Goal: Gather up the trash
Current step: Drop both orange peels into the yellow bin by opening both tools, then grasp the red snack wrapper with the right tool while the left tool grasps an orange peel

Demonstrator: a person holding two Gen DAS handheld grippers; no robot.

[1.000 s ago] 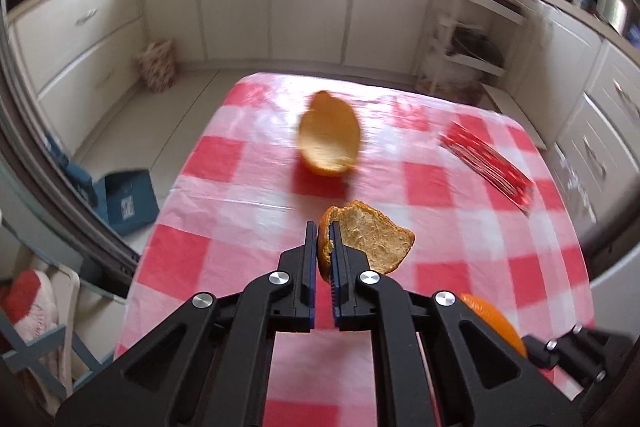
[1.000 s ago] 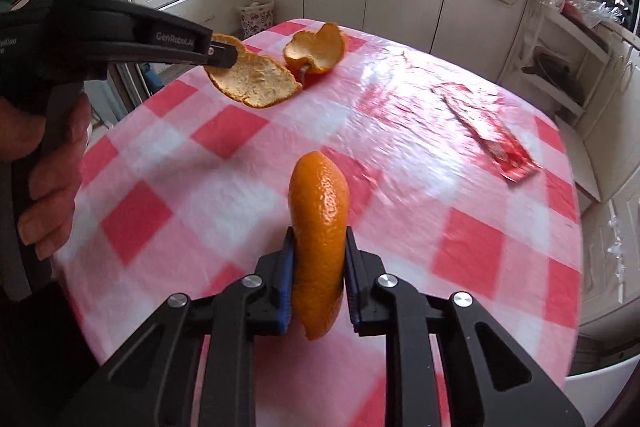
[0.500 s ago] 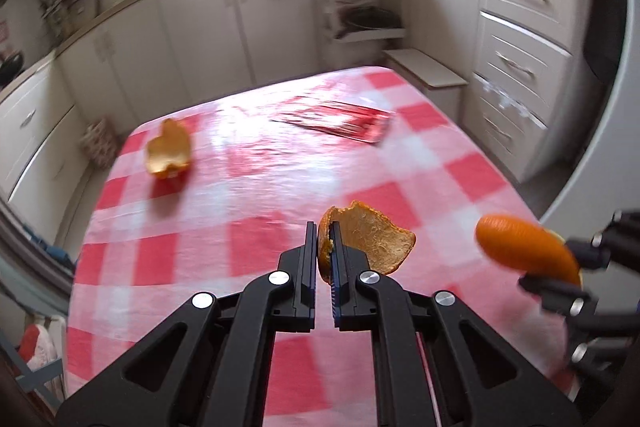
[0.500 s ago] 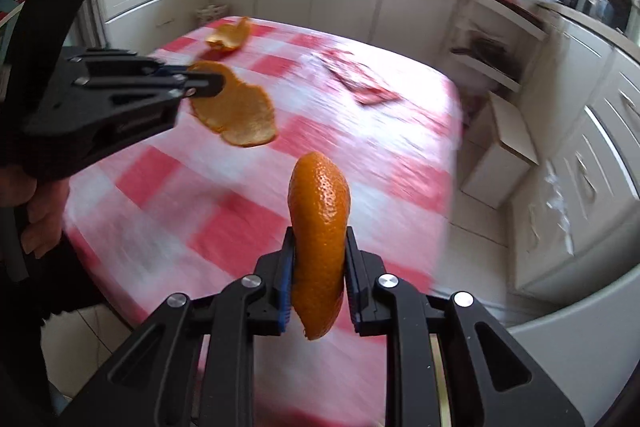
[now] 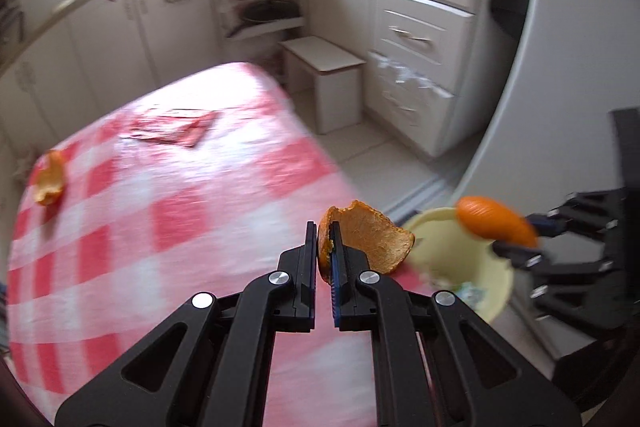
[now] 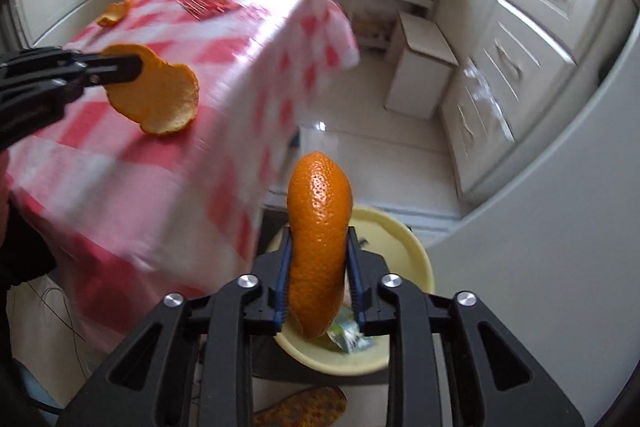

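My left gripper (image 5: 323, 227) is shut on a curled piece of orange peel (image 5: 372, 239) above the near right edge of the red-checked table (image 5: 160, 227). My right gripper (image 6: 319, 231) holds a long orange peel (image 6: 320, 227) upright between its pads, over a pale yellow bin (image 6: 416, 251) on the floor beside the table; its jaws are opening. In the left wrist view that peel (image 5: 492, 217) hangs above the bin (image 5: 492, 279). In the right wrist view my left gripper (image 6: 136, 65) and its peel (image 6: 160, 99) are over the table. Another peel (image 5: 50, 179) and a red wrapper (image 5: 172, 131) lie on the table.
Some scraps lie in the bin's bottom. A low white stool (image 6: 420, 67) stands on the tiled floor past the table. White drawers (image 6: 520, 47) line the right wall, and a white curved panel (image 6: 540, 227) rises right of the bin. A slipper (image 6: 304, 407) lies near it.
Both grippers have swung right off the table's middle with their peels. The right one now hangs over the yellow bin, which has come into view, and its jaws stand slightly wider.
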